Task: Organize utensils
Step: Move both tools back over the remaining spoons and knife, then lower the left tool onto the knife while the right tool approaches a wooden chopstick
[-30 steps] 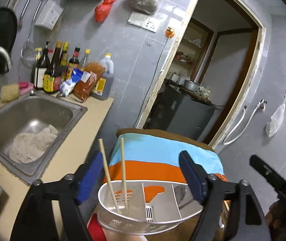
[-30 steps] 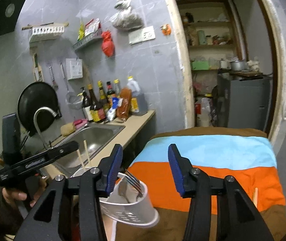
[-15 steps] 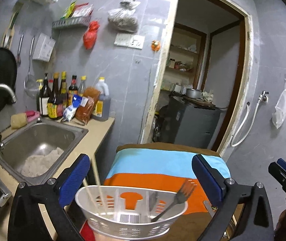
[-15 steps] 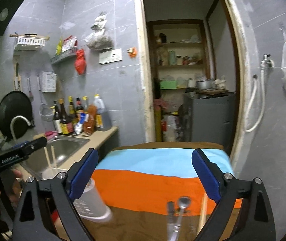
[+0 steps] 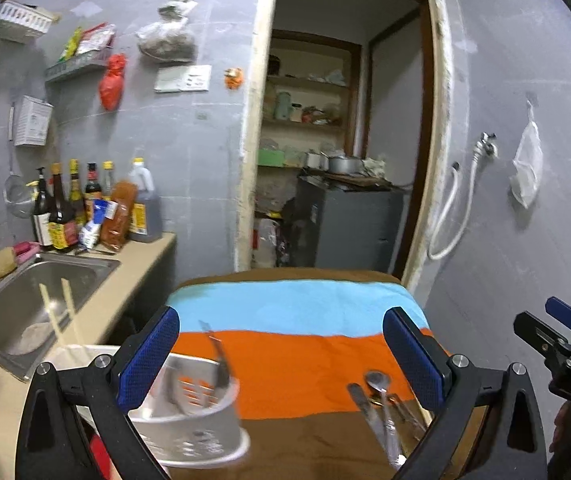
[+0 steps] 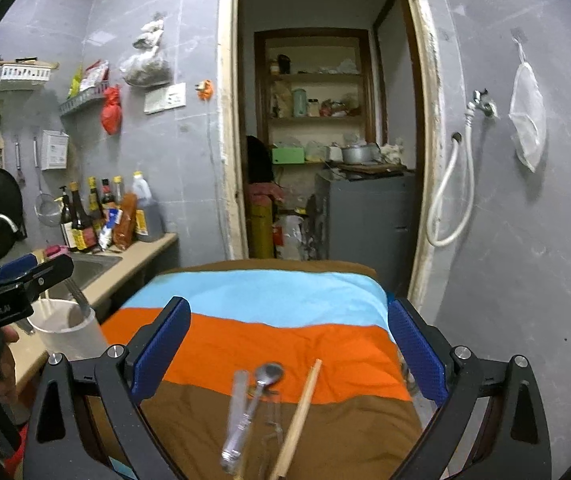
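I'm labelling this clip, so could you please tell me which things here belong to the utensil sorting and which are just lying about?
Job:
- caddy, with chopsticks and a fork in it
- spoon on the cloth
- loose chopstick
- left gripper and right gripper, both open and empty

Lying about:
- bottles
- sink
- sponge
- red bag

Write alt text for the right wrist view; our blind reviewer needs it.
Open right hand-held gripper hovers over a striped cloth where a spoon, a wooden chopstick and blurred metal utensils lie. A white utensil holder stands at left beside the sink counter.
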The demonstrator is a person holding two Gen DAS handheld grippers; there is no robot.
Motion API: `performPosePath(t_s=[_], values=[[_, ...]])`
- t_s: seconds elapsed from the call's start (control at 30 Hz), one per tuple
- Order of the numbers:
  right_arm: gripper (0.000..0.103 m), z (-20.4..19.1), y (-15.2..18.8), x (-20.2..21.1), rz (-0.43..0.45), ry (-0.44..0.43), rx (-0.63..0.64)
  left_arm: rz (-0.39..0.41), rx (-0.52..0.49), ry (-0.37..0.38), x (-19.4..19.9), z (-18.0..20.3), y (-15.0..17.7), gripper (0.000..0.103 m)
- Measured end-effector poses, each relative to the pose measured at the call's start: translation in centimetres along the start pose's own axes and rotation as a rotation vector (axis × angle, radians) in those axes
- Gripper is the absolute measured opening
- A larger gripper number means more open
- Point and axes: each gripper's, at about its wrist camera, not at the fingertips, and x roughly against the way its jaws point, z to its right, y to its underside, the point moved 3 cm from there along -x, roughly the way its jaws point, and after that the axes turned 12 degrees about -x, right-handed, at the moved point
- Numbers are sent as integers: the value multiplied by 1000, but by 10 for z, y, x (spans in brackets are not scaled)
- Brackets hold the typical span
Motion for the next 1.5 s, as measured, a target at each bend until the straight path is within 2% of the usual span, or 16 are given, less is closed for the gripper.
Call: performPosePath(t_s=[0.37, 0.63, 0.7, 0.77, 0.8, 0.87, 1.03, 1.17, 1.23, 1.37, 1.5], values=[[97, 75, 22, -47, -151, 31, -60, -119, -46, 109, -42, 72, 24, 102], [96, 102, 47, -92, -246, -22, -94, -233, -77, 164, -87, 94, 52, 102], [95, 107, 55, -107, -281, -40, -102, -272, -67, 177, -100, 96, 60, 98], [90, 107, 62, -118, -313, -53, -105, -319, -55, 192, -113, 97, 67, 89], [84, 107, 65, -124, -329, -61, -107, -337, -50, 197, -118, 96, 71, 88], [79, 107, 74, -137, -364, -75, -111, -388, -17, 213, -131, 95, 80, 77], [55, 103, 93, -164, -439, -108, -110, -488, 59, 268, -154, 96, 97, 53], [46, 98, 102, -180, -485, -132, -105, -556, 101, 297, -165, 98, 111, 36], [42, 95, 106, -189, -511, -143, -100, -560, 95, 298, -166, 99, 112, 34], [41, 88, 113, -207, -558, -153, -91, -580, 54, 324, -173, 105, 112, 31], [39, 80, 117, -224, -591, -170, -86, -593, 57, 348, -177, 108, 112, 26]])
